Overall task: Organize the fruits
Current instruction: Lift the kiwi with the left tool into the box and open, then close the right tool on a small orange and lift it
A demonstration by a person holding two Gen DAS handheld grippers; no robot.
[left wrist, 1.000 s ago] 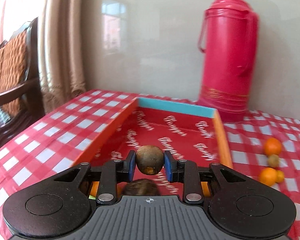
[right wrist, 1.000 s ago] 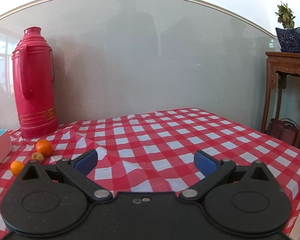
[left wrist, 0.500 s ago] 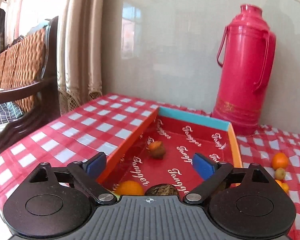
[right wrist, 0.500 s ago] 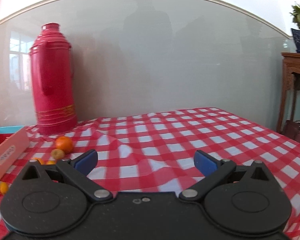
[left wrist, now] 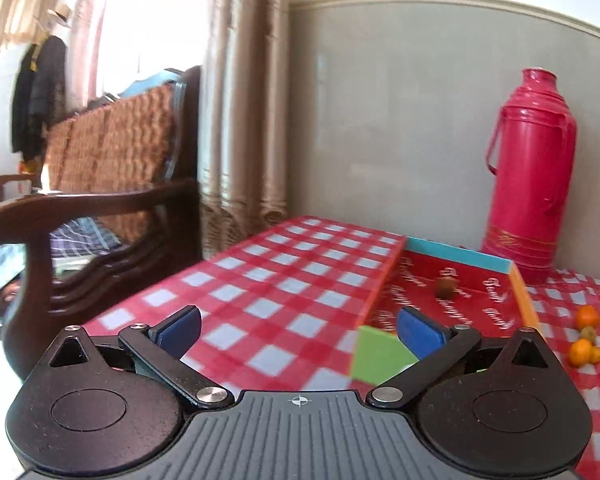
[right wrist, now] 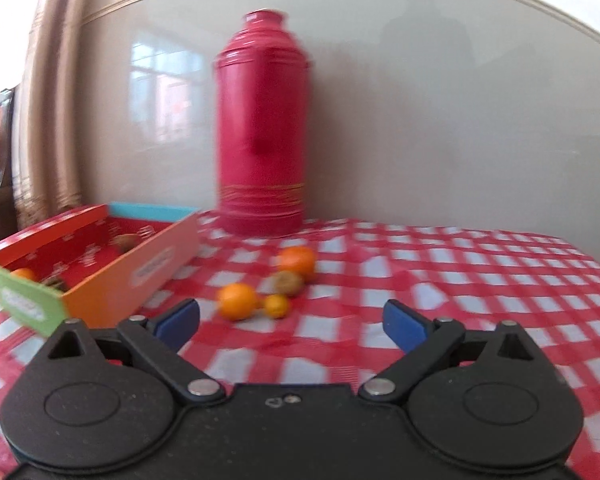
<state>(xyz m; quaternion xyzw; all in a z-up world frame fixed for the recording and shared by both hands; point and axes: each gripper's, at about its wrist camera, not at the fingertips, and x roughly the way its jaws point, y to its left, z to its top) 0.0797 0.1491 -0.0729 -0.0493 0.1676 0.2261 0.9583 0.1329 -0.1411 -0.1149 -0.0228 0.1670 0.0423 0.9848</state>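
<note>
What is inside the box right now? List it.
In the box: a brown fruit near the far end, an orange and another brownish fruit at the near end. The near walls hide the floor behind them.

blurred white script on the red box floor (left wrist: pixel 472 300), not legible

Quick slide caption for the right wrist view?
Right gripper, closing on nothing, faces four loose fruits between box and flask.

Four loose fruits cluster on the checked cloth right of the box (right wrist: pixel 132 276): a far orange (right wrist: pixel 298 262), a brownish fruit (right wrist: pixel 286 283), a near orange (right wrist: pixel 238 301), a small orange (right wrist: pixel 277 306).
</note>
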